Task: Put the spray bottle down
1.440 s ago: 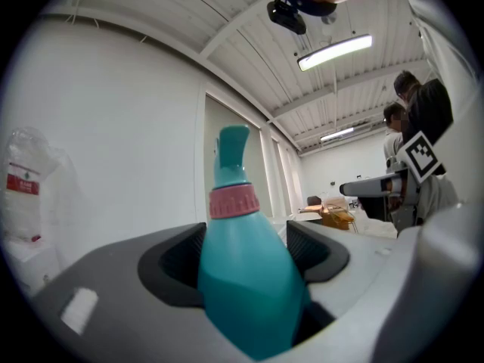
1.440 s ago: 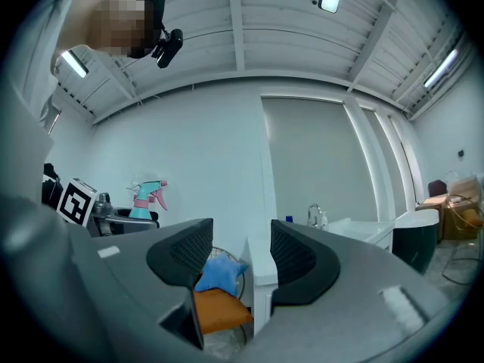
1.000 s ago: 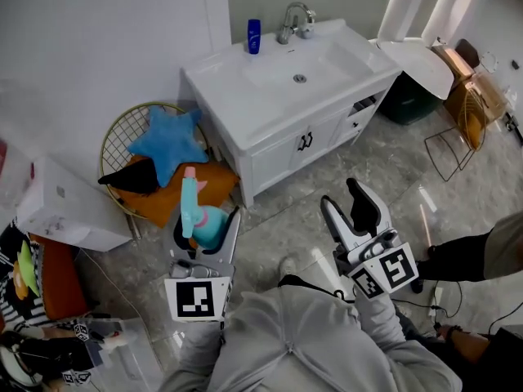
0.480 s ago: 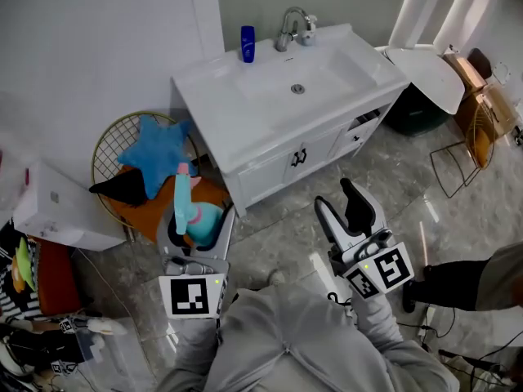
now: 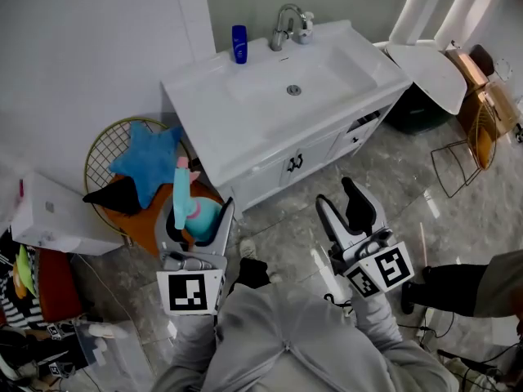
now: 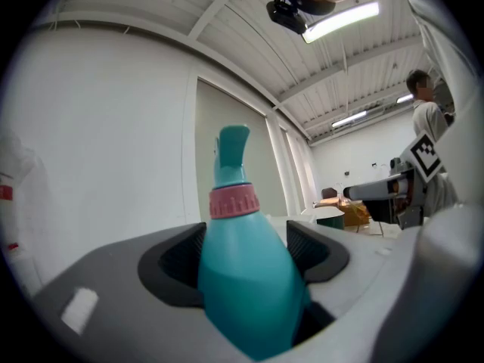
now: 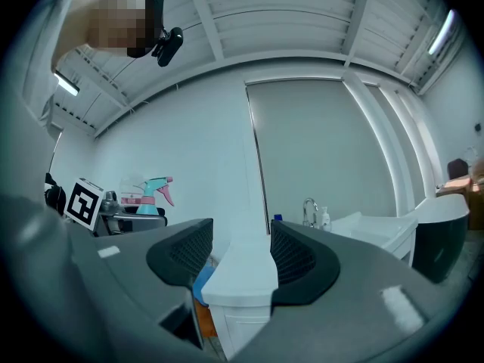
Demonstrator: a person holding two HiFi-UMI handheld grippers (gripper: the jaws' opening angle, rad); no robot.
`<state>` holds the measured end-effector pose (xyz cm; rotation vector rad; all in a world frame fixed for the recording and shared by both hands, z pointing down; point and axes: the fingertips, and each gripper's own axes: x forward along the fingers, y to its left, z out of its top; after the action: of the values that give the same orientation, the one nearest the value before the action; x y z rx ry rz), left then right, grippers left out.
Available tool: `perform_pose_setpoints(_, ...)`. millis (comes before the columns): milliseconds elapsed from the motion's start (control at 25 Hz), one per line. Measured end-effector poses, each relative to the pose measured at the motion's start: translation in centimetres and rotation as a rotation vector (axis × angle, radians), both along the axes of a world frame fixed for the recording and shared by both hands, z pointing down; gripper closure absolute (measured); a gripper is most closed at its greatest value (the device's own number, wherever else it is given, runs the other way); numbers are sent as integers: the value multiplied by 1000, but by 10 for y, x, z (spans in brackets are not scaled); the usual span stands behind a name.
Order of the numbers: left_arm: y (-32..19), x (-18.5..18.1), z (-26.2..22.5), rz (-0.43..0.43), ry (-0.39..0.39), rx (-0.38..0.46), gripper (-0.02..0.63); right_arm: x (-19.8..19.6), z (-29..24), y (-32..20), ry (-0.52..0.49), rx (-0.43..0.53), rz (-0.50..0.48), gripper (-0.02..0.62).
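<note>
A teal spray bottle [image 5: 189, 211] with a pink collar and pink trigger stands upright between the jaws of my left gripper [image 5: 196, 217], which is shut on its body. In the left gripper view the spray bottle [image 6: 243, 274] fills the gap between the dark pads. My right gripper [image 5: 346, 207] hangs open over the floor in front of the vanity, holding nothing. From the right gripper view the spray bottle [image 7: 155, 190] shows small at the left, and the right gripper [image 7: 239, 259] points at the vanity corner.
A white vanity with a sink [image 5: 286, 80] stands ahead, with a blue bottle [image 5: 239, 43] and a tap [image 5: 286, 23] at its back. A gold wire basket [image 5: 106, 158] with a blue star cushion [image 5: 143, 162] sits left. A white box [image 5: 49, 215] lies far left. A wire stand [image 5: 482, 113] is right.
The whole view has shifted: the vanity lies closer to both grippers than a second ago. The left gripper keeps hold of the spray bottle. The right gripper stays open.
</note>
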<state>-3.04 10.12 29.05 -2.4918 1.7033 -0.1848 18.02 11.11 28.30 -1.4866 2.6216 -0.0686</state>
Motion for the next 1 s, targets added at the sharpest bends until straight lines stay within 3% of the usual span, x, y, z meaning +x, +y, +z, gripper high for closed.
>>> perform_pose_setpoints(440, -89, -8, -1, 42, -3, 10, 221, -7, 0, -82, 5, 9, 37, 357)
perform_pose_setpoints(1000, -219, -36, 8, 99, 13, -12, 221, -50, -3, -199, 13, -1, 65, 357)
